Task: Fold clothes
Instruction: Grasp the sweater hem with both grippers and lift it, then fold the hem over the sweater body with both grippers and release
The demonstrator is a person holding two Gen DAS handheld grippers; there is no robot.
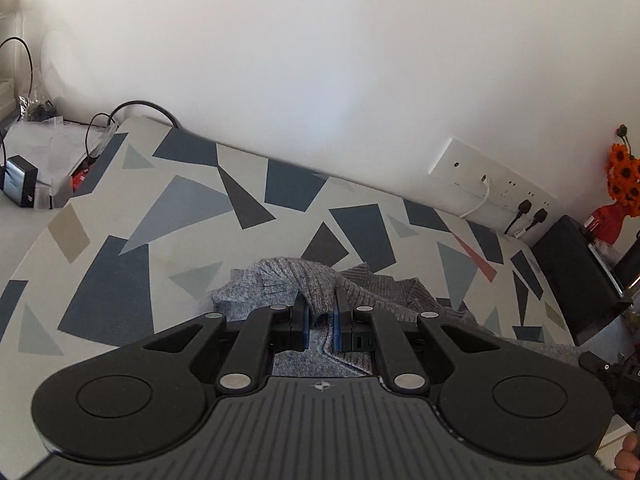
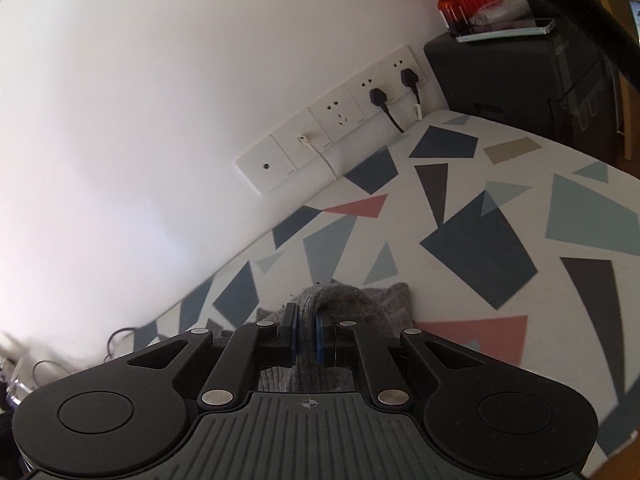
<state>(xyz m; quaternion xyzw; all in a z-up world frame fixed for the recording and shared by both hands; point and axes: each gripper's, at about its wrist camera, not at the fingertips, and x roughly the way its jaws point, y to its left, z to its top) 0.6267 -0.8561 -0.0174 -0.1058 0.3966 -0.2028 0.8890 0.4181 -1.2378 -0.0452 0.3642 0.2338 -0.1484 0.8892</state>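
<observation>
A grey knitted garment (image 1: pixel 280 280) lies bunched on the table with the geometric-pattern cloth (image 1: pixel 160 216). My left gripper (image 1: pixel 320 312) is shut on a fold of the garment, which drapes over the blue pads. My right gripper (image 2: pixel 306 332) is shut on another fold of the same grey garment (image 2: pixel 340 300), held just above the table (image 2: pixel 480 240). The rest of the garment is hidden under the gripper bodies. The right gripper's edge shows at the far right of the left wrist view (image 1: pixel 616 380).
A white wall with a socket strip (image 1: pixel 492 184) and plugged cables runs behind the table. A black box (image 1: pixel 576 272) with a red vase of orange flowers (image 1: pixel 620 184) stands at the right end. Cables and a charger (image 1: pixel 20 184) lie at the left end.
</observation>
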